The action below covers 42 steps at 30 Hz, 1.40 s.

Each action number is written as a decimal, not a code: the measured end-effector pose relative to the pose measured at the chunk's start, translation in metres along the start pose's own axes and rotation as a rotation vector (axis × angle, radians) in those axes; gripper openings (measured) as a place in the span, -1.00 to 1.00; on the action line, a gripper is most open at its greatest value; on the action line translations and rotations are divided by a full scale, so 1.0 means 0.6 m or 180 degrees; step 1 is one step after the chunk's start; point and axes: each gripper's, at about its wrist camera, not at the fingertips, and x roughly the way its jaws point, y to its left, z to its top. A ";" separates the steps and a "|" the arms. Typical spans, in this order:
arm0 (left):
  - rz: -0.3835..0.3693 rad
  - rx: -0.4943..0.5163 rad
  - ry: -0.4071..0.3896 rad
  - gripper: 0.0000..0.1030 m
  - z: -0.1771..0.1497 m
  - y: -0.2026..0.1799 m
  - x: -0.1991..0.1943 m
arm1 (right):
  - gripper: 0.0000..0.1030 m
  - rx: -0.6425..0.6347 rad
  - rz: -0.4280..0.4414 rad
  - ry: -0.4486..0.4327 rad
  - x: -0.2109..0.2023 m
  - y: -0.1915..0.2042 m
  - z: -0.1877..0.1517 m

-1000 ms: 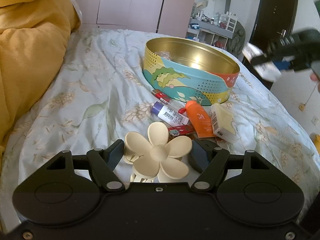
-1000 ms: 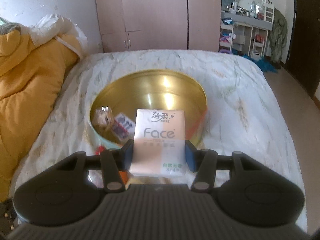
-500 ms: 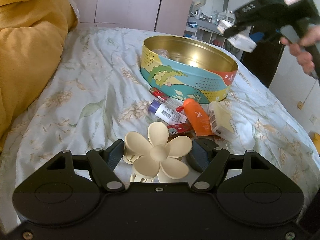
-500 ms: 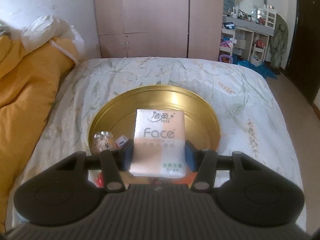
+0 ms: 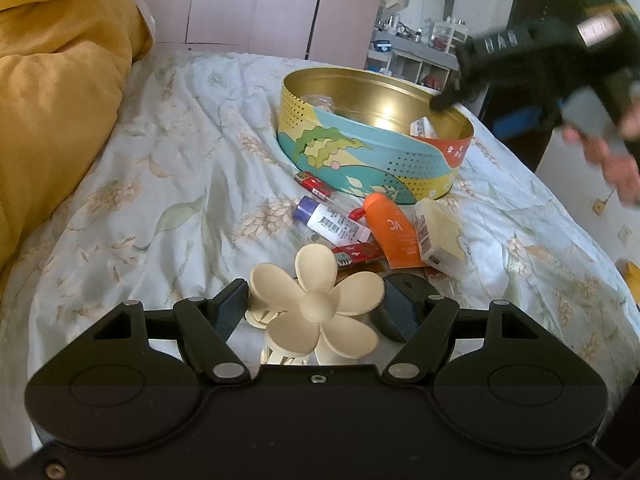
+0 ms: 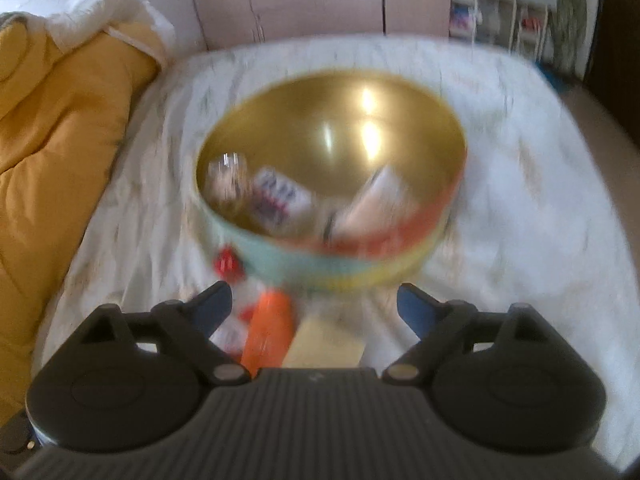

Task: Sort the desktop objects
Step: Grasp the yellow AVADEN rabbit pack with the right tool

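Note:
My left gripper (image 5: 316, 304) is shut on a cream flower-shaped hair clip (image 5: 320, 308), held low over the bed. Beyond it lie an orange tube (image 5: 390, 230), a white bottle with a purple cap (image 5: 330, 222), red tubes (image 5: 314, 184) and a pale yellow box (image 5: 438, 236). The round painted tin (image 5: 372, 160) stands behind them. My right gripper (image 6: 314, 302) is open and holds nothing; the view is blurred. The tissue pack (image 6: 376, 200) lies inside the tin (image 6: 436, 236) against its right wall, near other small packets (image 6: 276, 196). The right gripper (image 5: 452, 96) also shows above the tin's right rim.
A yellow quilt (image 5: 56, 92) is piled along the bed's left side. Pink wardrobe doors (image 5: 260, 4) stand behind the bed, and a cluttered shelf (image 5: 416, 48) sits at the back right. A hand (image 5: 616, 160) holds the right gripper off the bed's right edge.
The right gripper has opened and let the tissue pack drop into the tin. The left gripper still holds the hair clip and has barely moved.

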 end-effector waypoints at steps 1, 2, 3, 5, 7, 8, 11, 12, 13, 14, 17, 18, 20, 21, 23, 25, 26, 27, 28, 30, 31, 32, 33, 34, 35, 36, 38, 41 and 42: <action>-0.0002 0.0005 -0.0001 0.39 0.000 0.000 0.000 | 0.83 0.0069 0.0033 0.0074 0.006 -0.003 -0.008; -0.0002 0.0007 0.0000 0.39 0.000 -0.001 -0.001 | 0.83 0.0108 0.0047 0.0126 0.011 -0.002 -0.014; 0.0003 0.0004 0.0000 0.39 0.000 -0.001 -0.001 | 0.82 0.0149 0.0045 0.0171 0.017 -0.002 -0.020; 0.0009 -0.0001 0.0006 0.39 -0.001 0.000 -0.001 | 0.80 0.0241 0.0026 0.0251 0.030 -0.002 -0.029; 0.0008 -0.0006 0.0004 0.39 0.000 0.000 -0.002 | 0.75 0.0391 0.0042 0.0343 0.044 -0.007 -0.038; 0.0006 -0.0004 0.0002 0.39 0.000 0.000 -0.003 | 0.75 0.0482 0.0049 0.0398 0.053 -0.010 -0.042; 0.0004 -0.0004 -0.0002 0.39 0.000 0.001 -0.004 | 0.73 0.0725 0.0044 0.0563 0.082 -0.021 -0.061; 0.0003 -0.0008 -0.0002 0.39 0.000 0.002 -0.003 | 0.69 0.0783 0.0033 0.0612 0.092 -0.024 -0.066; 0.0005 -0.0012 0.0000 0.39 -0.001 0.002 -0.003 | 0.46 0.0836 0.0031 0.0663 0.101 -0.028 -0.071; 0.0007 -0.0017 0.0002 0.39 0.000 0.003 -0.003 | 0.12 0.0864 0.0044 0.0699 0.106 -0.031 -0.075; 0.0014 -0.0028 0.0018 0.39 0.000 0.004 0.000 | 0.01 0.0894 0.0066 0.0625 0.094 -0.034 -0.079; 0.0013 -0.0034 0.0022 0.39 0.000 0.004 0.000 | 0.01 0.0822 0.0049 0.0566 0.084 -0.032 -0.079; 0.0022 -0.0035 0.0027 0.39 0.001 0.004 0.001 | 0.00 0.0704 0.0057 0.0433 0.062 -0.032 -0.081; 0.0023 -0.0035 0.0029 0.39 0.000 0.004 0.001 | 0.00 0.0653 0.0078 0.0383 0.051 -0.034 -0.084; 0.0024 -0.0028 0.0040 0.39 0.000 0.004 0.002 | 0.00 0.0461 0.0065 0.0288 0.029 -0.035 -0.090; 0.0046 -0.0015 0.0049 0.39 0.000 0.003 0.003 | 0.00 0.0238 0.0044 0.0211 0.010 -0.034 -0.099; 0.0041 -0.0008 0.0043 0.39 -0.001 0.002 0.001 | 0.00 0.0097 0.0004 0.0167 0.004 -0.031 -0.104; 0.0033 0.0005 0.0031 0.39 -0.002 0.001 -0.001 | 0.00 -0.0027 -0.0036 0.0130 -0.003 -0.028 -0.106; 0.0032 0.0026 0.0018 0.39 -0.002 -0.001 -0.003 | 0.00 -0.0121 -0.0054 0.0104 -0.008 -0.027 -0.111; 0.0045 0.0073 0.0015 0.39 -0.003 -0.006 -0.003 | 0.00 -0.0236 -0.0057 0.0070 -0.015 -0.030 -0.117; 0.0041 0.0089 0.0027 0.39 -0.003 -0.008 -0.002 | 0.00 -0.0280 -0.0065 0.0043 -0.020 -0.032 -0.121; 0.0033 0.0107 0.0048 0.39 -0.004 -0.010 -0.001 | 0.00 -0.0315 -0.0058 0.0016 -0.025 -0.034 -0.124; 0.0043 0.0122 0.0059 0.39 -0.004 -0.012 -0.001 | 0.00 -0.0338 -0.0050 0.0000 -0.028 -0.037 -0.127; 0.0062 0.0146 0.0067 0.39 -0.005 -0.015 -0.001 | 0.00 -0.0374 -0.0048 -0.0018 -0.031 -0.039 -0.132; 0.0080 0.0165 0.0071 0.39 -0.005 -0.017 -0.001 | 0.00 -0.0409 -0.0046 -0.0032 -0.034 -0.043 -0.137; 0.0086 0.0162 0.0077 0.39 -0.005 -0.017 -0.001 | 0.00 -0.0433 -0.0043 -0.0051 -0.036 -0.045 -0.142; 0.0091 0.0134 0.0118 0.39 -0.003 -0.018 -0.002 | 0.00 -0.0427 -0.0037 -0.0060 -0.035 -0.052 -0.154; 0.0113 0.0086 0.0122 0.39 0.002 -0.017 -0.007 | 0.00 -0.0424 -0.0081 -0.0065 -0.029 -0.056 -0.163; 0.0124 0.0073 0.0127 0.39 0.004 -0.017 -0.008 | 0.00 -0.0415 -0.0079 -0.0070 -0.027 -0.055 -0.162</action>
